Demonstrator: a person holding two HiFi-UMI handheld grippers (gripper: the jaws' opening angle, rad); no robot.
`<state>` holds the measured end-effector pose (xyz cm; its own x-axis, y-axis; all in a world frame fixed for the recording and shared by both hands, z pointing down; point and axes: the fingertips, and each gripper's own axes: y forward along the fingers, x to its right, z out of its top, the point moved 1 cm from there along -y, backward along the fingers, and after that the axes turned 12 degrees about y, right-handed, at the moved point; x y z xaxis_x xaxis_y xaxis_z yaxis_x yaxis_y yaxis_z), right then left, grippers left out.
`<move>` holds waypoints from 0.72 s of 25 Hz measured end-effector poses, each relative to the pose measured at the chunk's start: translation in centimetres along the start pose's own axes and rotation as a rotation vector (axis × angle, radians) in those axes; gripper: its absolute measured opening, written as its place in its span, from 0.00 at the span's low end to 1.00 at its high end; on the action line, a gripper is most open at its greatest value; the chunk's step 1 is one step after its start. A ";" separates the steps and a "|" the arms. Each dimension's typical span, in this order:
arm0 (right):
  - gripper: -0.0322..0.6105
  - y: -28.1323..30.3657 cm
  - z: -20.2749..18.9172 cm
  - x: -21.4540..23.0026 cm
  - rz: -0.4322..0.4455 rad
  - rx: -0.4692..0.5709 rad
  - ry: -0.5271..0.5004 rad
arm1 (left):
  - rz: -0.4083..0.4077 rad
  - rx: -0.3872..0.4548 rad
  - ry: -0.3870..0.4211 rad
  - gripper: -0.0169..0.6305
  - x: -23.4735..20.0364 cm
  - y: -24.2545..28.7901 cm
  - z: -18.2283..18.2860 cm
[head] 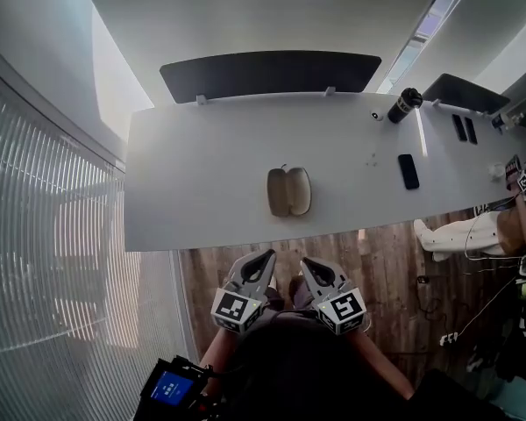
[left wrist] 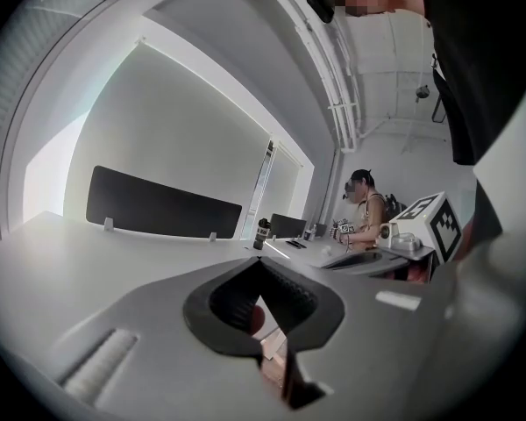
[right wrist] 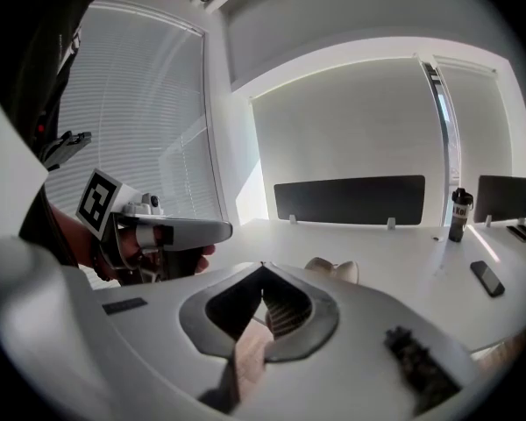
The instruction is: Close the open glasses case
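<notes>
Along the left runs a wall of white blinds (head: pixel 44 235), and next to it begins the long white table (head: pixel 202 174). The glasses case (head: pixel 288 191) lies open on the table, towards the near edge and about midway along the stretch in view. It is tan, and its two oval halves lie flat side by side, hollows up, joined along the middle. The table is bare around it.

The person stands short of the table edge, over the wooden floor (head: pixel 377 261), with both tools held low and close together. The left gripper (head: pixel 265 258) has its jaws brought together at the tips with nothing between them. Just beside it, the right gripper (head: pixel 308 264) is the same, clenched and empty. Both point towards the case but are well apart from it.

A black divider screen (head: pixel 270 73) stands on the far edge. Further right lie a dark phone (head: pixel 408 171) and an upright black bottle (head: pixel 404 105). Another person (head: pixel 508 226) sits at the right end.
</notes>
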<state>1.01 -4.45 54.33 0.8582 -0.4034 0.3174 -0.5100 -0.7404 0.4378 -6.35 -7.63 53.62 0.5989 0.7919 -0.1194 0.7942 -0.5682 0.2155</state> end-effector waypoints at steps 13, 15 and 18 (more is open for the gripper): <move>0.06 1.8 1.6 0.9 0.047 0.007 -0.024 | 0.068 -0.027 -0.005 0.04 -2.5 1.2 -1.6; 0.06 1.7 1.5 1.7 0.047 0.003 -0.025 | 0.068 -0.027 -0.002 0.04 -2.5 2.0 -1.4; 0.06 1.5 1.7 3.3 0.039 0.007 -0.018 | 0.078 -0.039 -0.014 0.04 -2.3 3.5 -1.5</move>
<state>3.20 -7.84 54.65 0.8385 -0.4419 0.3188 -0.5429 -0.7278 0.4191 -5.15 -11.11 56.08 0.6603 0.7423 -0.1142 0.7408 -0.6187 0.2618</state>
